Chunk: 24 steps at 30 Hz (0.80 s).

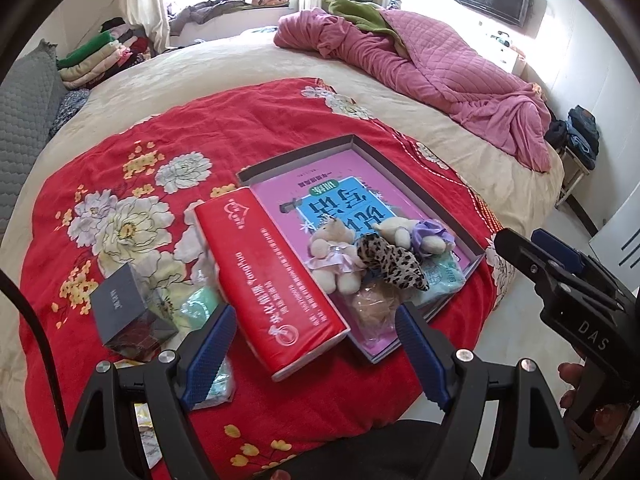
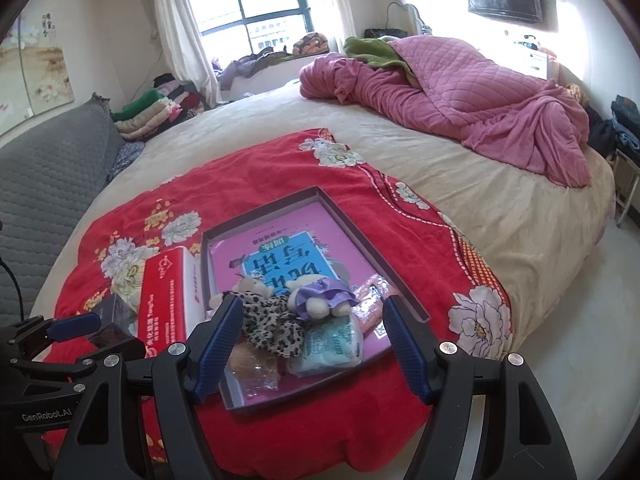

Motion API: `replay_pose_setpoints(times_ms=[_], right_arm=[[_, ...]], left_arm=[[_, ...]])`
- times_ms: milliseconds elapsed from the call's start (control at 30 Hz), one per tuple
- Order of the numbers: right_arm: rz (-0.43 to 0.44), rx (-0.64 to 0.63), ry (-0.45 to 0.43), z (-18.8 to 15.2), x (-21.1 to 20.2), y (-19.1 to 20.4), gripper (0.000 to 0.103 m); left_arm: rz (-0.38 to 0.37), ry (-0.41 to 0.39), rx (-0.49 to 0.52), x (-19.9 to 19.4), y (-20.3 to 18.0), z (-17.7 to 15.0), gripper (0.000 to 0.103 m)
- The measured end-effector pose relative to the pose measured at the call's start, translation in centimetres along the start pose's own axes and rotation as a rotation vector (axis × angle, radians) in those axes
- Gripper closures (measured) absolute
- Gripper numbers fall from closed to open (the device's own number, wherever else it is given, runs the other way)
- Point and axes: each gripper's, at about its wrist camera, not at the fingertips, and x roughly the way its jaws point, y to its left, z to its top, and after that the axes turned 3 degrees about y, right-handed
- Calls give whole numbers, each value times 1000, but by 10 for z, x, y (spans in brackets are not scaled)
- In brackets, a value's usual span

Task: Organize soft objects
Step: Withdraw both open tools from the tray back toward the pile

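Note:
A shallow grey box [image 1: 360,142] [image 2: 372,248] lies on a red floral cloth [image 1: 132,152] [image 2: 280,160] on the bed. In it are a pink-dressed plush bear [image 1: 334,256], a purple-dressed plush bear [image 1: 416,234] [image 2: 320,298], a leopard-print soft item [image 1: 390,260] [image 2: 272,324], a light blue packet [image 2: 328,346] and a clear bag of something tan [image 1: 374,312] [image 2: 252,364]. A red tissue pack [image 1: 272,280] [image 2: 168,296] leans on the box's left edge. My left gripper [image 1: 316,360] is open and empty, its fingers either side of the tissue pack's near end. My right gripper [image 2: 312,348] is open and empty over the box's near end.
A dark cube box [image 1: 128,312] [image 2: 112,320] and a green packet [image 1: 200,300] lie left of the tissue pack. A pink quilt [image 1: 432,76] [image 2: 460,92] is heaped at the far right of the bed. Folded clothes [image 1: 96,60] are stacked at far left. The floor [image 2: 560,320] lies right.

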Motion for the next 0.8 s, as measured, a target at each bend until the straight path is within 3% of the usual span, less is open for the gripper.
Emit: replay_pose_setpoints(times_ms=[800], right_arm=[[61,-140,-39,0,-27,75,29]], left_arm=[[48,-66,-165,-55,88,-35,22]])
